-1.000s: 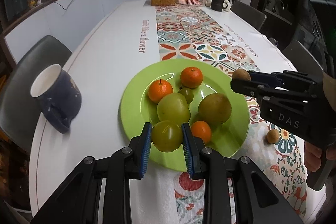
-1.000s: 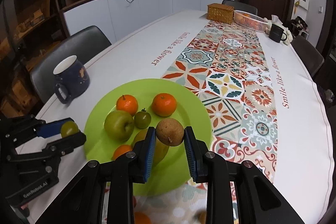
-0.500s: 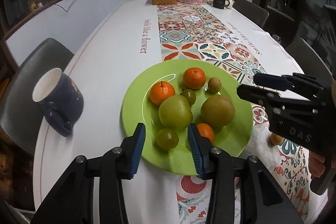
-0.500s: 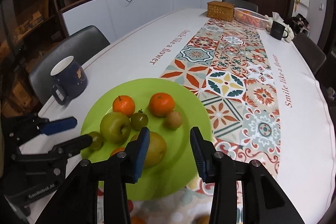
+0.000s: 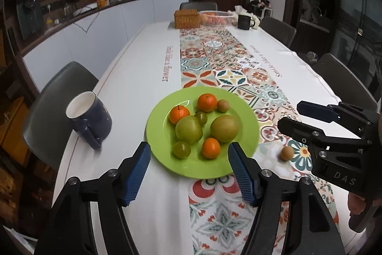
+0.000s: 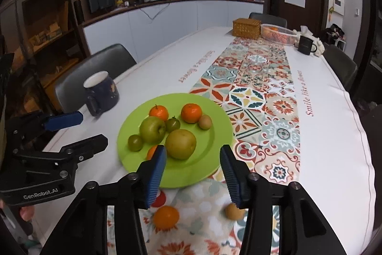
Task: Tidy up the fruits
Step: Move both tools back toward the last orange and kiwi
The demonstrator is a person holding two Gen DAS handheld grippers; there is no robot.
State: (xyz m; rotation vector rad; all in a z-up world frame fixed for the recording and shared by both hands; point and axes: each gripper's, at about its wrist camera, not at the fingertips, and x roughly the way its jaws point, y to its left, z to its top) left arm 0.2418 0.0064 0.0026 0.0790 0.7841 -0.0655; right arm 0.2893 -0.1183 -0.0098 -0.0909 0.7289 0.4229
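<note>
A green plate (image 5: 157, 135) (image 6: 210, 135) holds several fruits: oranges, a green apple (image 5: 188, 129) (image 6: 152, 130), a yellow pear (image 5: 225, 128) (image 6: 180, 143), small green fruits and a small brown fruit (image 5: 223, 105) (image 6: 205, 121). My left gripper (image 5: 189, 169) is open and empty, just in front of the plate. My right gripper (image 6: 192, 171) is open and empty, above the plate's near edge. An orange (image 6: 166, 217) and a small brown fruit (image 5: 287, 153) (image 6: 233, 211) lie loose on the tablecloth by the right gripper.
A dark blue mug (image 5: 89, 120) (image 6: 101, 92) stands left of the plate near the table edge. A wicker box (image 5: 187, 18), a pink basket (image 5: 216, 18) and a black mug (image 5: 245, 22) sit at the far end. Chairs surround the table.
Both grippers opened and let go: the small green fruit and the small brown fruit now lie on the plate. Both grippers then pulled back and up from the plate.
</note>
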